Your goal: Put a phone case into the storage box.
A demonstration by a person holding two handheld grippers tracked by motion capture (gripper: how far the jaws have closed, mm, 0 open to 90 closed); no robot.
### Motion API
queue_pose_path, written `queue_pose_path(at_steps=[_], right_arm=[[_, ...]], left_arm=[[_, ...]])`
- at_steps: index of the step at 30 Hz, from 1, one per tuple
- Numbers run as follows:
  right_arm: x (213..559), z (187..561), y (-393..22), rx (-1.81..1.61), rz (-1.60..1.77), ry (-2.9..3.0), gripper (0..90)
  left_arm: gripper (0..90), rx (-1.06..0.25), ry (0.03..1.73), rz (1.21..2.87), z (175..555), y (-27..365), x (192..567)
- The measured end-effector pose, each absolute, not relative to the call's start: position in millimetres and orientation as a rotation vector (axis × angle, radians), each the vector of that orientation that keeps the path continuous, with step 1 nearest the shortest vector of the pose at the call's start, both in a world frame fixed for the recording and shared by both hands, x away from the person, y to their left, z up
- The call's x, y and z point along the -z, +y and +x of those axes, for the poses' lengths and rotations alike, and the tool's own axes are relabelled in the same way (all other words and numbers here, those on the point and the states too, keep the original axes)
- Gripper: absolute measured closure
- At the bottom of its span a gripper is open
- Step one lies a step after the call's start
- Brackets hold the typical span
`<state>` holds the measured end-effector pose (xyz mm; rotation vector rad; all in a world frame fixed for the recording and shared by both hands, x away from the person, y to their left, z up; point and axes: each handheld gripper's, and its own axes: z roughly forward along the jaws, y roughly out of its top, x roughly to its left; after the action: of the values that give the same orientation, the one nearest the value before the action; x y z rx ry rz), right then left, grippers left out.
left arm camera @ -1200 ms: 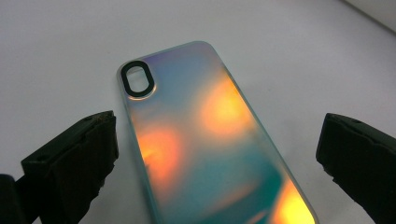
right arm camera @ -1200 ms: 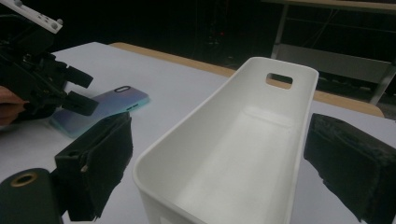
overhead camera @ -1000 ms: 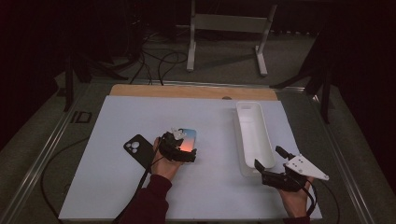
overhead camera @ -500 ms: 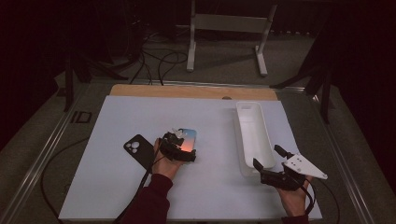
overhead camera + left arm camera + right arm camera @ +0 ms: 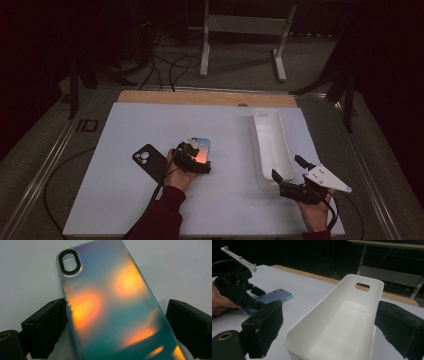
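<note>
Left tongs [image 5: 192, 161] straddle the near half of an iridescent phone case [image 5: 112, 307] that lies flat on the white desk [image 5: 125, 200], a little left of the middle. In the left gripper view one black pad sits right against the case's left long edge while the other stands a small gap off the right edge; the jaws have just been closing a little, and they are not yet pressing on both sides. Right tongs [image 5: 290, 172] hang apart at the near end of the long white bin [image 5: 272, 145] on the right, jaws wide and holding nothing.

This case looks thin, light and glossy, so it probably flexes if squeezed hard across its width and may slip on its smooth back. Its raised side rims are the sensible place to take hold: pads square on the two long edges, below the camera cut-out [image 5: 70, 262] at the far corner, where the shell is weakest. Lying flat, it offers little height to bite, so the pads likely need to go low against the desk. A black phone case [image 5: 150, 161] lies just to the left, near enough to be nudged.
</note>
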<state>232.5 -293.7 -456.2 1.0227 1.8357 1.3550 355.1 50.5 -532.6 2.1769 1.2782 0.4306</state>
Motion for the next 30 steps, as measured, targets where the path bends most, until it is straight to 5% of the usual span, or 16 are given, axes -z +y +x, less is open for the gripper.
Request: queue_pose_path(at_steps=[14,30], right_arm=[[455,232,-294,-1.347,1.018,1.834,7.9],[452,234,-294,-1.349,1.017,1.837,7.9]], left_arm=[[15.8,-0.428,1.253,2.225,351,49,526],[17.1,-0.466,1.162,2.238,342,49,514]])
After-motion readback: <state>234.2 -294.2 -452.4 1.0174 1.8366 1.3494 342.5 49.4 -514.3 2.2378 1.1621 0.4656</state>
